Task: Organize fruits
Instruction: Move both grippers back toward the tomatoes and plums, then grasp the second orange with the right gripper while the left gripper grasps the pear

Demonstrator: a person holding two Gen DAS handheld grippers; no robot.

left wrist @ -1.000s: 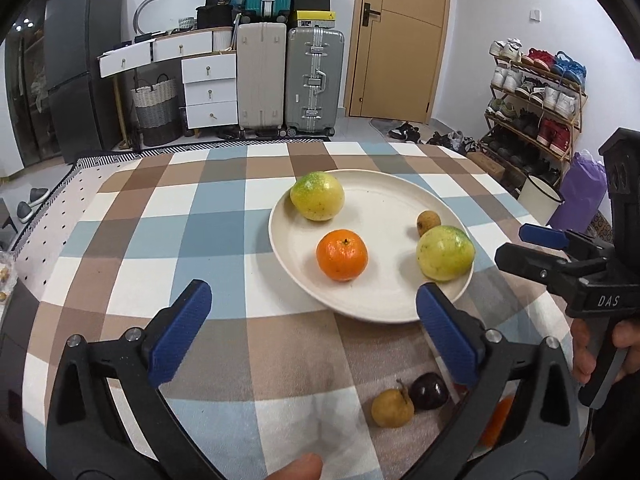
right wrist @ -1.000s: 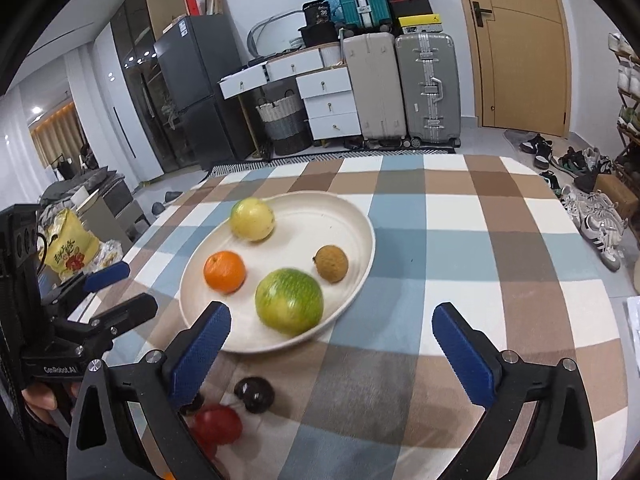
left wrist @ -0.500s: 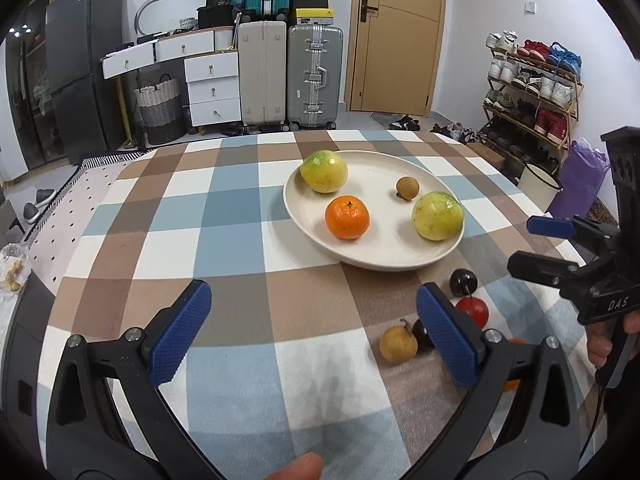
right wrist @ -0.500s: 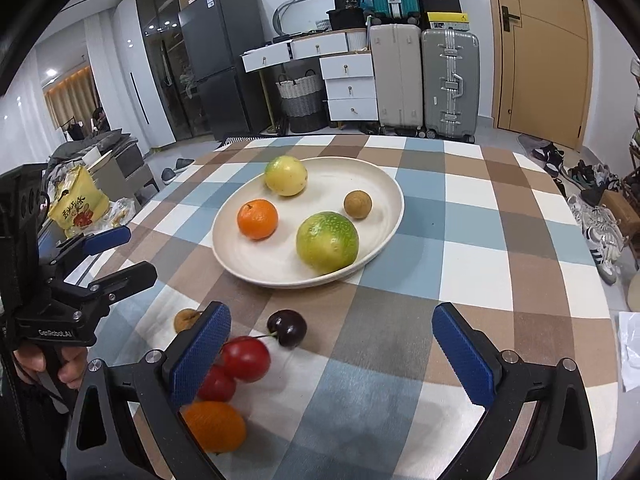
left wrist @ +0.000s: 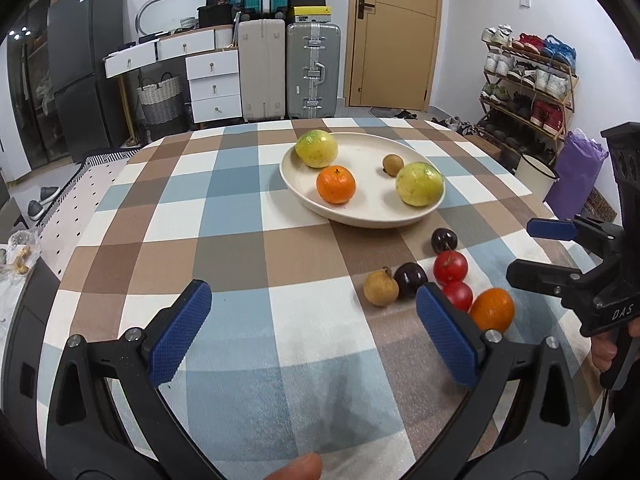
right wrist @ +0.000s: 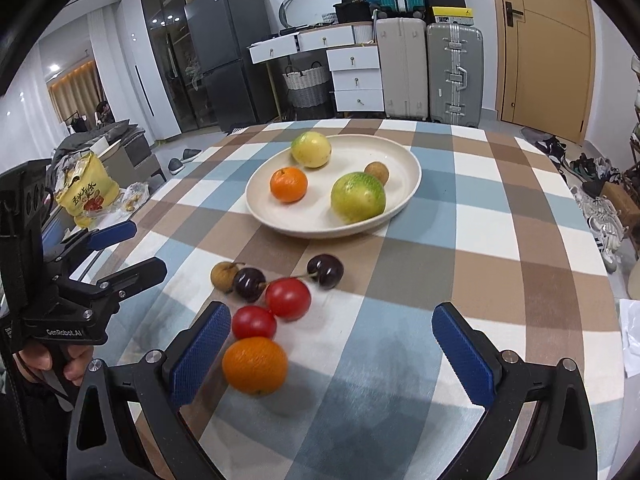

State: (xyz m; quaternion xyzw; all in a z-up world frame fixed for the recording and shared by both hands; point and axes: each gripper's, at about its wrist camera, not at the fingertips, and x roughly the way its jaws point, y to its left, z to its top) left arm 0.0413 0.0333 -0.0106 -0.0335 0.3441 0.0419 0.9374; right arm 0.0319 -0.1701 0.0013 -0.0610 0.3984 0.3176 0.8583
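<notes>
A cream plate (left wrist: 360, 216) (right wrist: 404, 156) on the checked tablecloth holds two yellow-green fruits (left wrist: 420, 183) (right wrist: 358, 197), a mandarin (left wrist: 336, 184) (right wrist: 289, 184) and a small brown longan (left wrist: 392, 164) (right wrist: 376, 172). Loose on the cloth near the front lie a longan (left wrist: 381, 287) (right wrist: 222, 275), two dark cherries (left wrist: 445, 239) (right wrist: 325, 271), two red tomatoes (left wrist: 451, 267) (right wrist: 288, 298) and an orange (left wrist: 492, 308) (right wrist: 255, 365). My left gripper (left wrist: 312, 334) (right wrist: 120, 248) is open and empty, left of the loose fruit. My right gripper (right wrist: 334, 350) (left wrist: 548, 252) is open and empty, the orange just inside its left finger.
The table's right edge drops to shoes and a shoe rack (left wrist: 528, 88). A yellow snack bag (right wrist: 86, 196) sits off the table's left side. Suitcases (left wrist: 312, 68), drawers and a fridge stand behind the table.
Both grippers have pulled back and up from the plate toward the near side of the table. The loose fruits, earlier partly hidden under the fingers, now show in full.
</notes>
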